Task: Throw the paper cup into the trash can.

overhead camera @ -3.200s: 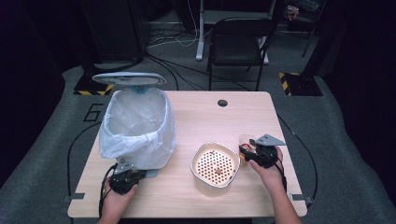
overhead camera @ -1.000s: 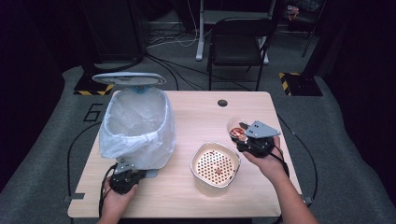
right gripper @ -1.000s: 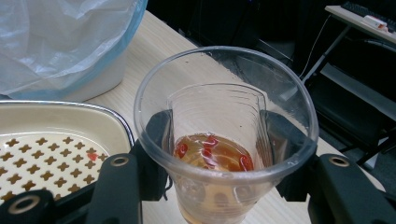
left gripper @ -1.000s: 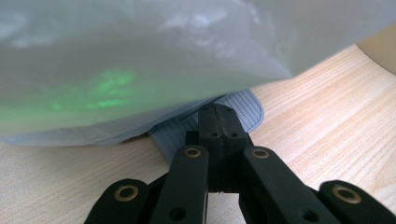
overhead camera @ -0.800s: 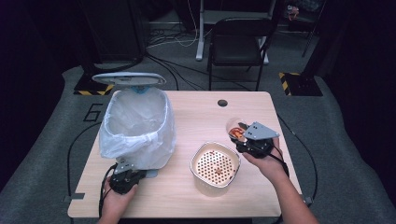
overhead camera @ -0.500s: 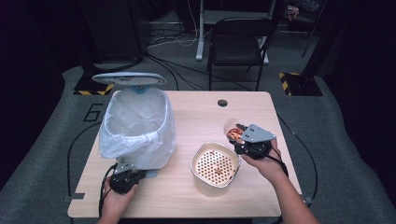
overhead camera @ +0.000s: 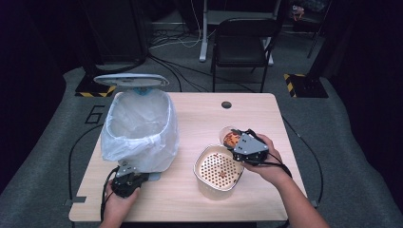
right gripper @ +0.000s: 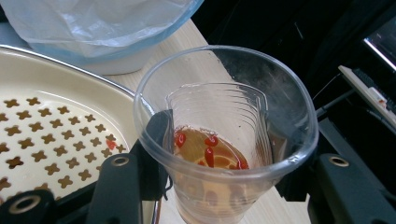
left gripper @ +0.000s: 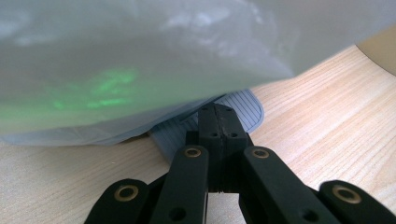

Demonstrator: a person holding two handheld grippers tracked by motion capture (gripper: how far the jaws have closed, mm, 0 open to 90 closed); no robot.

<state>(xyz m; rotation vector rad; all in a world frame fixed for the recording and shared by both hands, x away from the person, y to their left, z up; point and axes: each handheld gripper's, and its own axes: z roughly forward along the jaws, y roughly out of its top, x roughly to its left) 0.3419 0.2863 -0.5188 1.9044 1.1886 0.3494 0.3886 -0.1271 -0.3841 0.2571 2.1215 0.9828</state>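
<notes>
My right gripper (overhead camera: 235,142) is shut on a clear plastic cup (overhead camera: 230,137), held just past the far right rim of a cream perforated strainer bowl (overhead camera: 198,167). In the right gripper view the cup (right gripper: 224,140) holds a little amber liquid with red berries, and the jaws of my right gripper (right gripper: 222,163) clamp its sides beside the strainer (right gripper: 56,126). My left gripper (overhead camera: 129,170) sits at the foot of a bin lined with a white bag (overhead camera: 138,128). Its jaws (left gripper: 217,119) are shut, tips resting on the bin's grey ribbed pedal (left gripper: 245,103). The bin lid (overhead camera: 130,80) stands raised.
The bag's plastic (left gripper: 140,60) hangs low over the left gripper. A small round grommet (overhead camera: 226,104) sits at the table's far edge. A black chair (overhead camera: 242,38) and cables lie beyond the table.
The right gripper has lifted the cup and carried it a little left, up to the strainer's rim. The left gripper has stayed on the pedal.
</notes>
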